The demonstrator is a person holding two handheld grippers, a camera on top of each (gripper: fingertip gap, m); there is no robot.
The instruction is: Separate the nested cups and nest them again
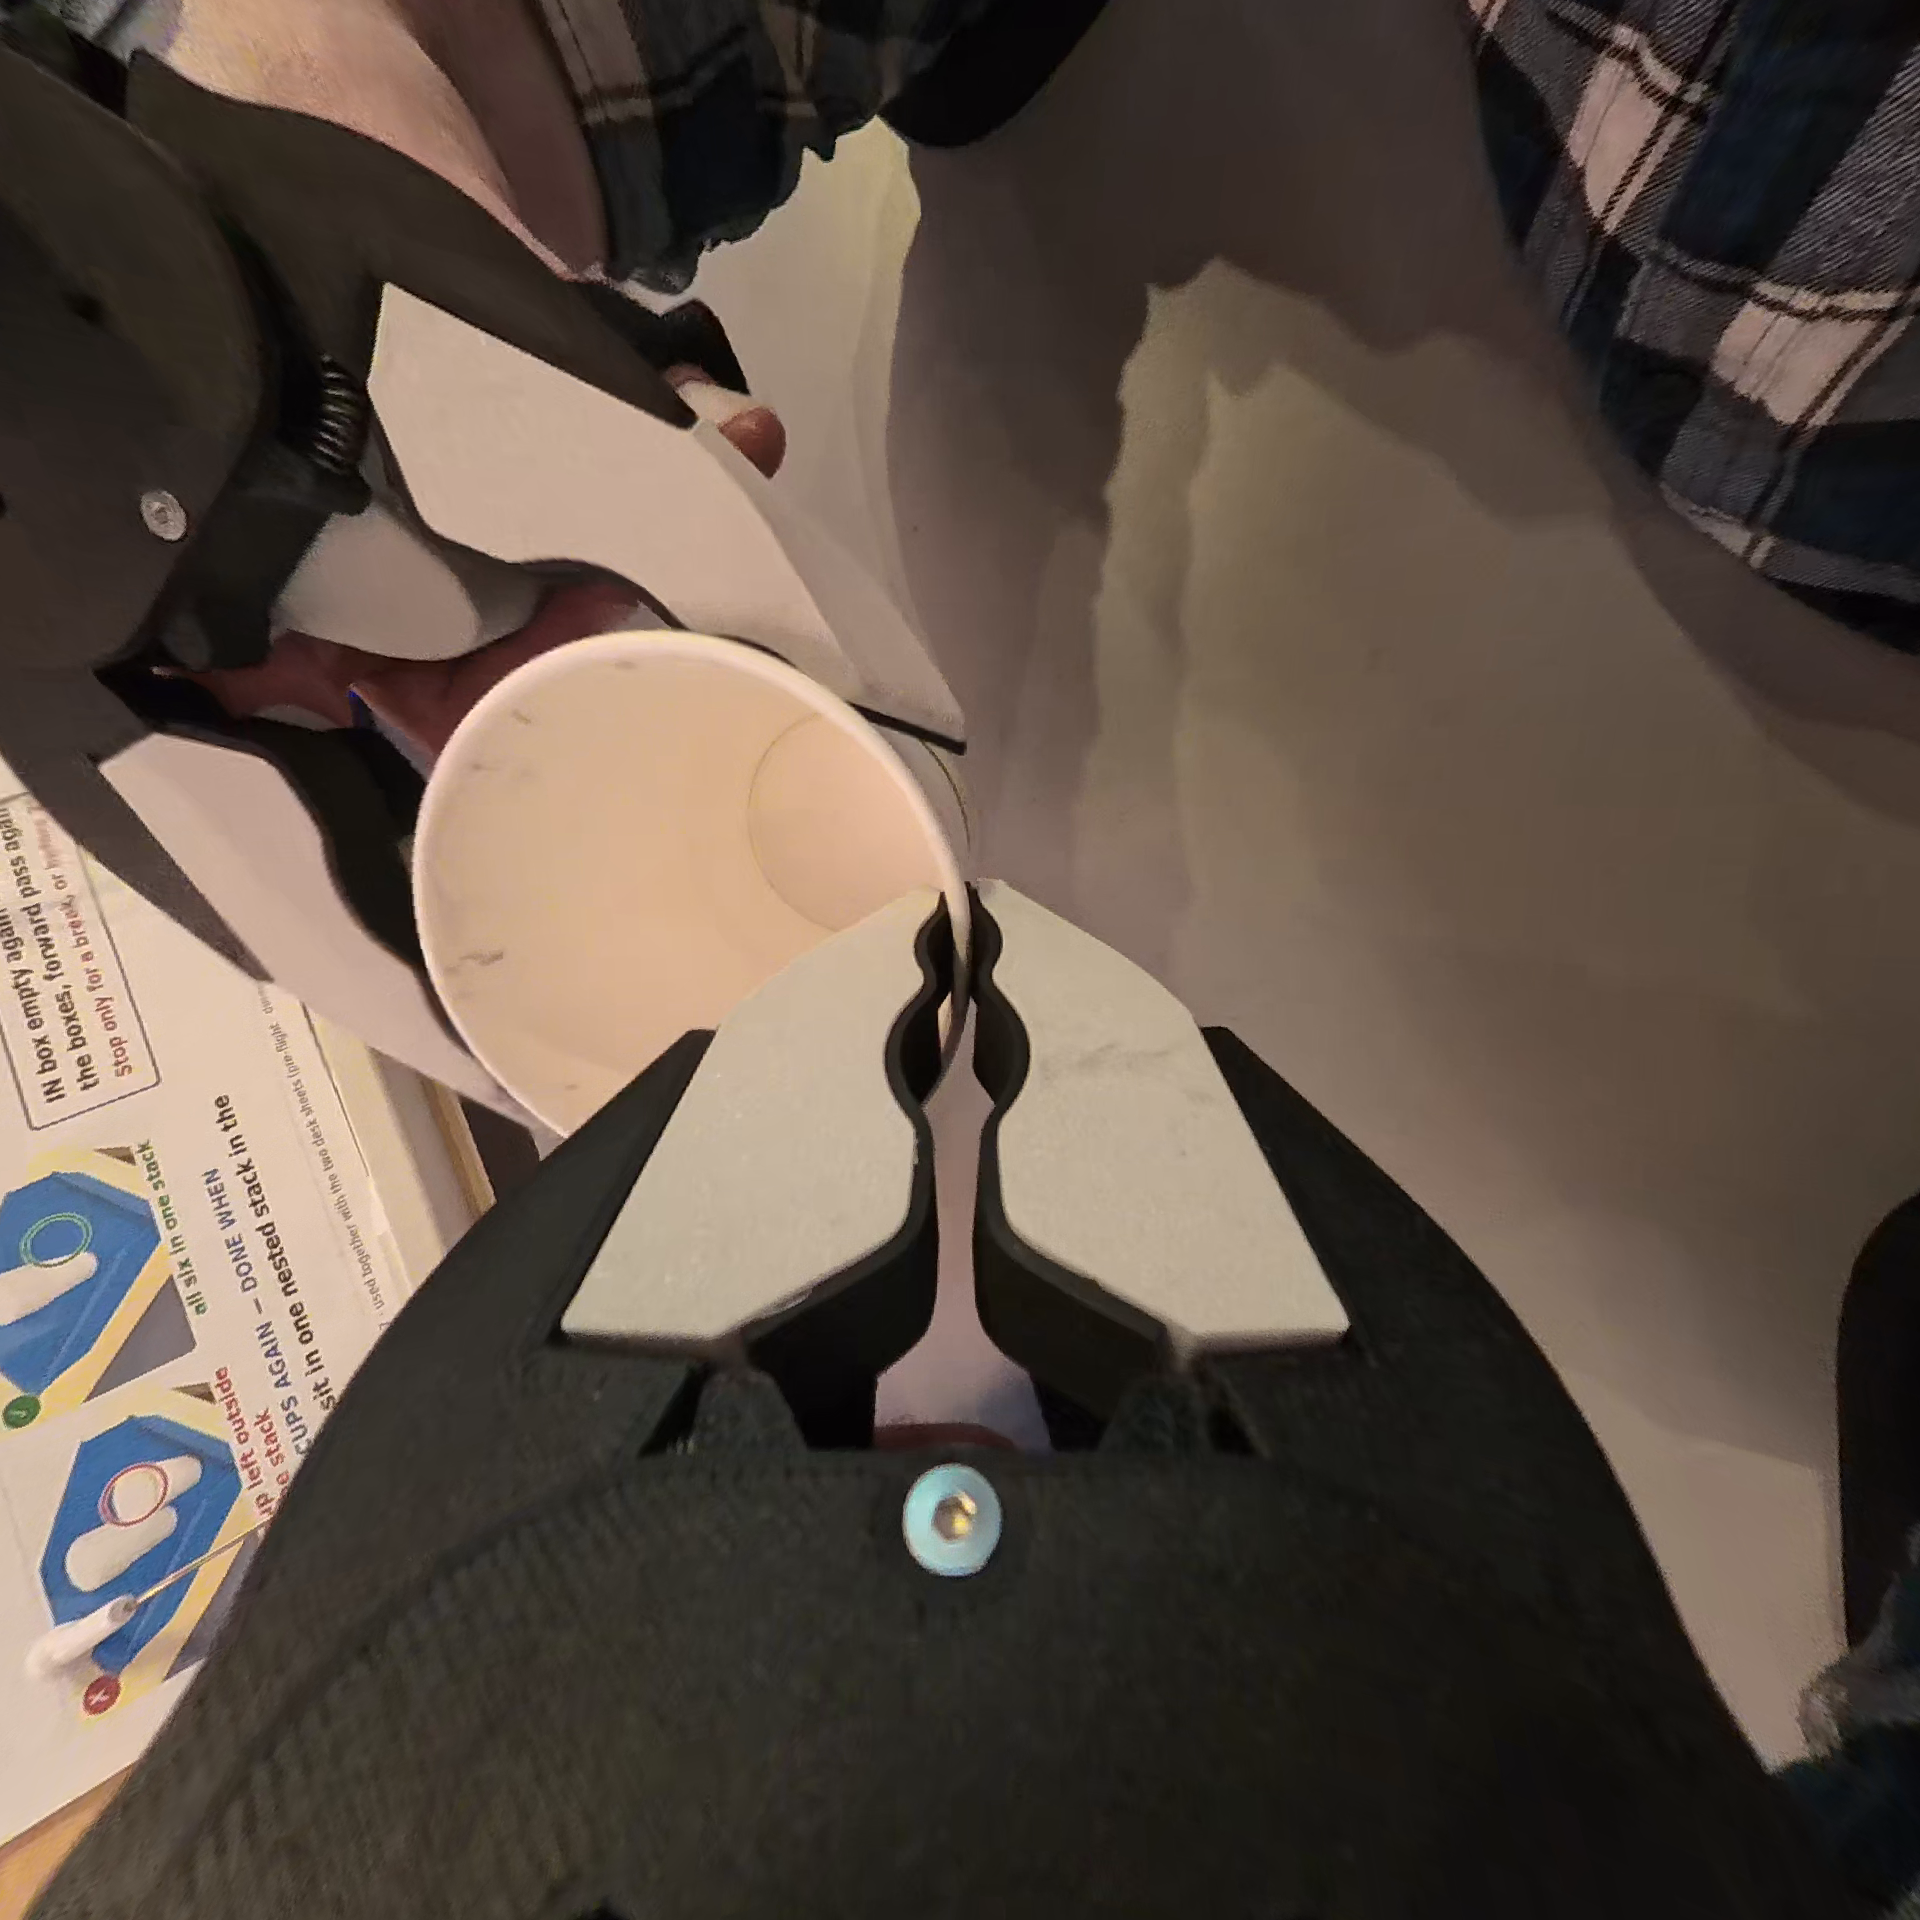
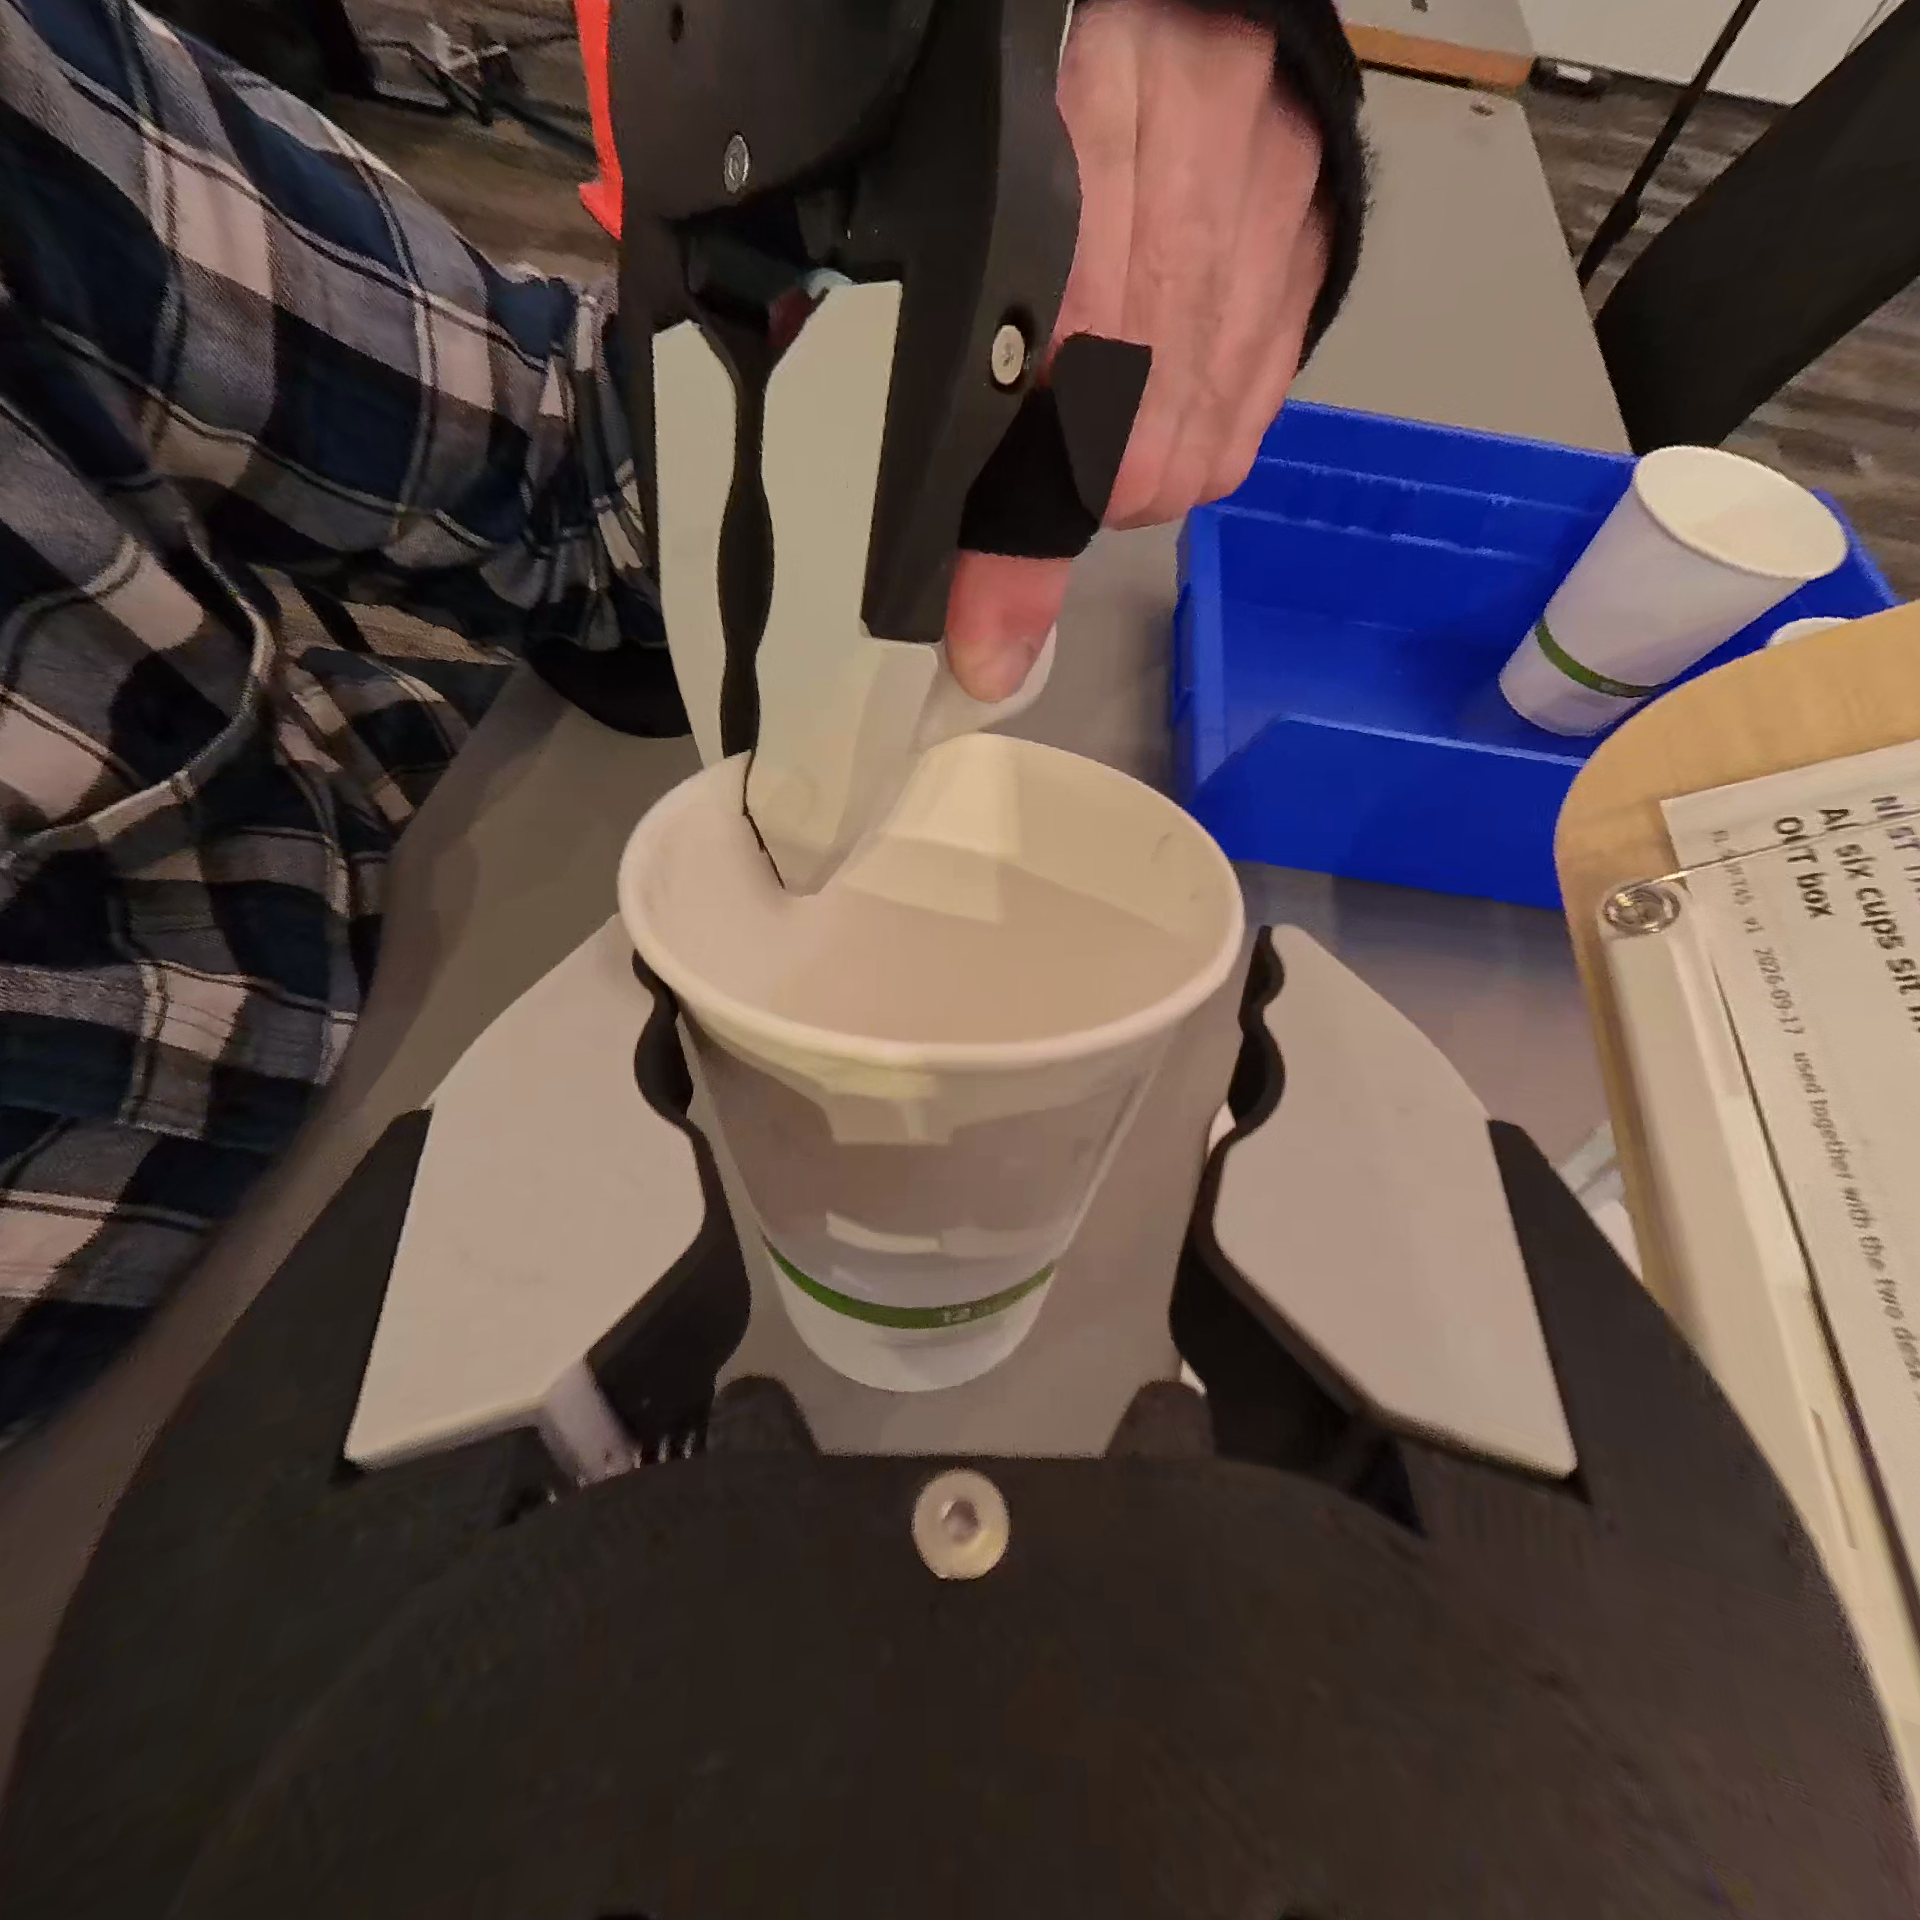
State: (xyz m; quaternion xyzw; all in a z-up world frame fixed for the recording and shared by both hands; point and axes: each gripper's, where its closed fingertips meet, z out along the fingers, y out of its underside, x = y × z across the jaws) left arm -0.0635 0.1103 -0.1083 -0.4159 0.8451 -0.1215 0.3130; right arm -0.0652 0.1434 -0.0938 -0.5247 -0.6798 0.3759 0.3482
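- Paper cup (image 2: 914,1039): we note a white tapered wall, rolled rim, green band; it hangs over the grey desk (image 2: 499,831).
- Left claw (image 1: 961,935): pinches the cup's rim.
- Right claw (image 2: 951,1039): spread around the cup.
- Blue plastic bin (image 2: 1351,665): holds another cup (image 2: 1662,582).
- Printed sheet (image 2: 1818,1039).

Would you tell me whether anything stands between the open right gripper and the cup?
Nothing visible does. The right gripper already straddles the white cup, jaws wide open. The left gripper pinches the cup's far rim.

right claw (image 2: 940,1023) spread around white cup (image 2: 925,1091); left claw (image 2: 764,831) pinches its rim.
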